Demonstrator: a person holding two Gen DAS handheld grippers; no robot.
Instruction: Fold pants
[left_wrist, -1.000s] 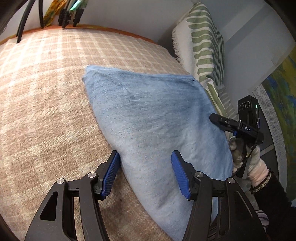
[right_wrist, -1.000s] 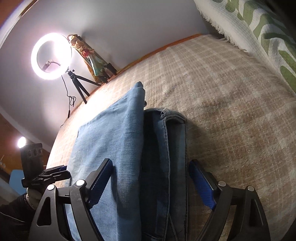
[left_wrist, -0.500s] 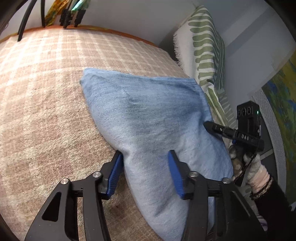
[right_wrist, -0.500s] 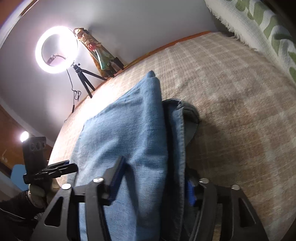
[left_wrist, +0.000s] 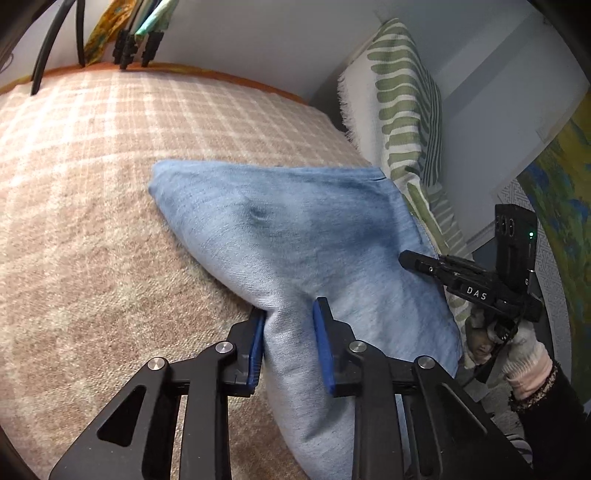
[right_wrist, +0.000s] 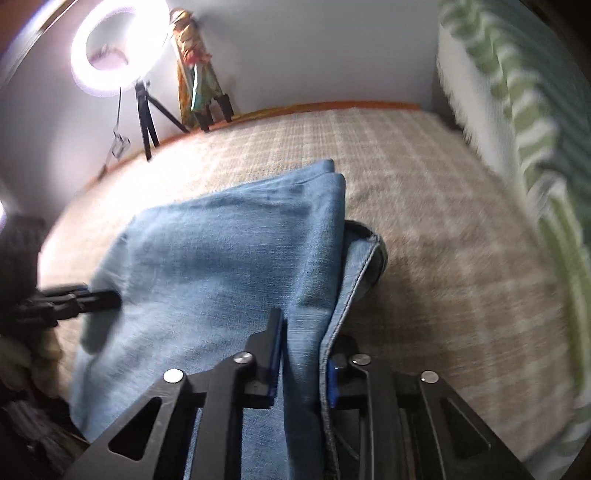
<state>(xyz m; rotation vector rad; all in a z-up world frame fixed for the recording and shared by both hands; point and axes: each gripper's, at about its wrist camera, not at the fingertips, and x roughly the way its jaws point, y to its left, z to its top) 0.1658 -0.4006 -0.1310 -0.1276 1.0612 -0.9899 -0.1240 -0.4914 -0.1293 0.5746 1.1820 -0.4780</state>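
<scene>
We are clenching the left hand-held gripper on the folded pants lying mid-frame on the bed, and the right hand-held gripper is pinching their edge.

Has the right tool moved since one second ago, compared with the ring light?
Yes. The right tool closed on the jeans and turned left; the ring light shifted right and upward in its view.
</scene>
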